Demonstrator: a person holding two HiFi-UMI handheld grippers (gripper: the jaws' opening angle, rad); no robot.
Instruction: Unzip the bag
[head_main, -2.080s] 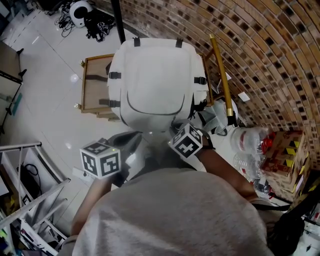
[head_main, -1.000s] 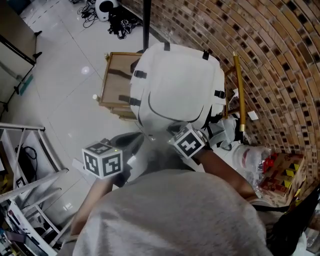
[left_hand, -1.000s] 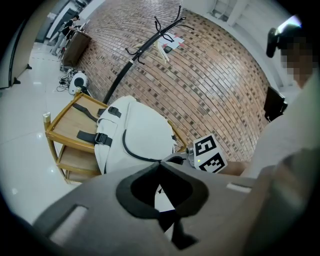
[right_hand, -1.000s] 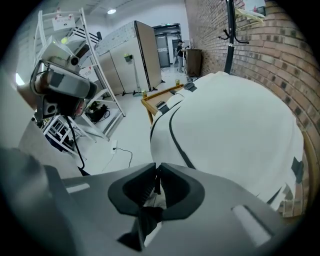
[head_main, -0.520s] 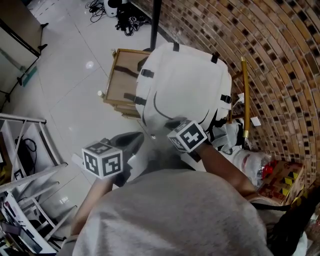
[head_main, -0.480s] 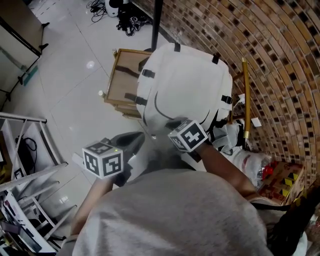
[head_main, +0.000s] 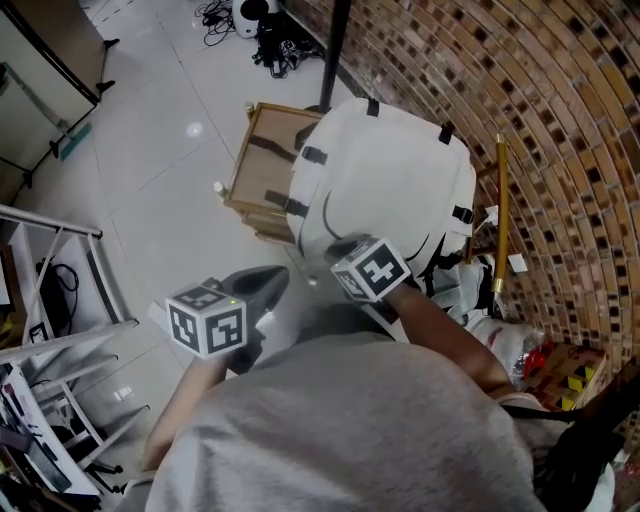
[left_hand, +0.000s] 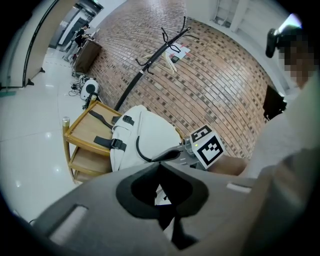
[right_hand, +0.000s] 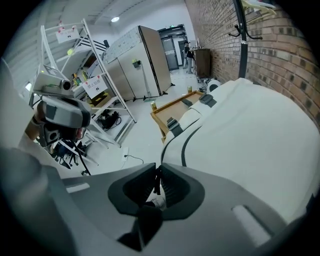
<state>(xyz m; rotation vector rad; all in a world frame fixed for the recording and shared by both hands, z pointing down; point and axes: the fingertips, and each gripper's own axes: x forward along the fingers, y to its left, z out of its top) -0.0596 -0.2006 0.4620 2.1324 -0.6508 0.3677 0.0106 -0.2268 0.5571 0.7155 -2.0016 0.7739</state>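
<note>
A white backpack (head_main: 395, 185) with a dark curved zip line (right_hand: 186, 145) rests on a low wooden cart (head_main: 262, 165). At the bag's near lower edge, my right gripper (head_main: 336, 249) has its jaws closed on a thin dark zipper pull (right_hand: 157, 181); the same gripper (right_hand: 158, 172) looks along the bag's white front. My left gripper (head_main: 268, 276) hangs left of the bag, apart from it, over the floor. In the left gripper view this gripper (left_hand: 159, 164) is shut with nothing in it, and the backpack (left_hand: 145, 135) lies beyond.
A brick wall (head_main: 560, 120) runs behind the bag. A black coat-stand pole (head_main: 335, 40) and a gold pole (head_main: 498, 210) flank the cart. Plastic bags (head_main: 500, 340) and a cardboard box (head_main: 565, 370) lie at right. Metal shelving (head_main: 50, 330) stands at left.
The view has swung, so the bag now sits further right. Relative to the bag, my right gripper has shifted left along its lower edge. The left gripper has stayed put.
</note>
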